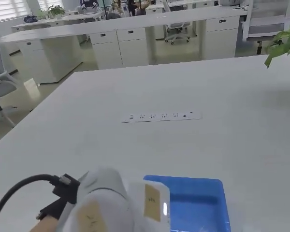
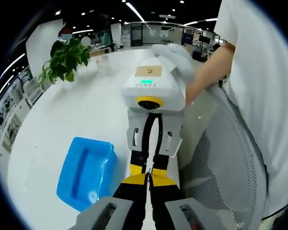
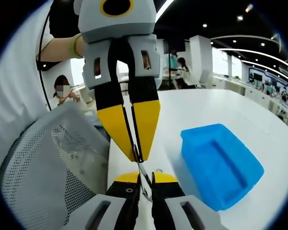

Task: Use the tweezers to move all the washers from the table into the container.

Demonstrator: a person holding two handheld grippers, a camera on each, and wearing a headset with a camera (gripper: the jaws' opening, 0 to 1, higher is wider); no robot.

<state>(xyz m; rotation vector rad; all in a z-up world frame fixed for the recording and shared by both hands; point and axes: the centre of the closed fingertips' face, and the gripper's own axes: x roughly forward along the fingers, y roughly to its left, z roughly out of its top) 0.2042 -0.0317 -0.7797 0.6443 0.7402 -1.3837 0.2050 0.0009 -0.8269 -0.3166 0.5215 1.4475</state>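
Head view, table: a wide white table (image 1: pixel 183 87) with a white power strip (image 1: pixel 161 116) lying flat near its middle.
Head view, container: the blue container (image 1: pixel 198 198) sits on the table at the near edge, well apart from the power strip.
Head view, gripper: the gripper body (image 1: pixel 111 203), white with a black cable (image 1: pixel 19 191), is just left of the container; its jaws are hidden, so their state cannot be told here.
Head view, plant: green leaves of a plant (image 1: pixel 285 46) show at the far right.
Left gripper view, claws: the left gripper (image 2: pixel 148 179) and the right gripper (image 2: pixel 148 167) meet tip to tip, each pair of yellow-tipped jaws drawn close together.
Left gripper view, surroundings: the container lies on the table to the left of both claws, and a mesh chair (image 2: pixel 225 163) is on the right.
Right gripper view, tweezers: thin metal tweezers (image 3: pixel 143 175) run from the left gripper's tips down into the right gripper's jaws.
Right gripper view, claws: both pairs of jaws are pressed onto the tweezers, one at each end.
Right gripper view, container: it rests on the table to the right, apart from the tweezers.
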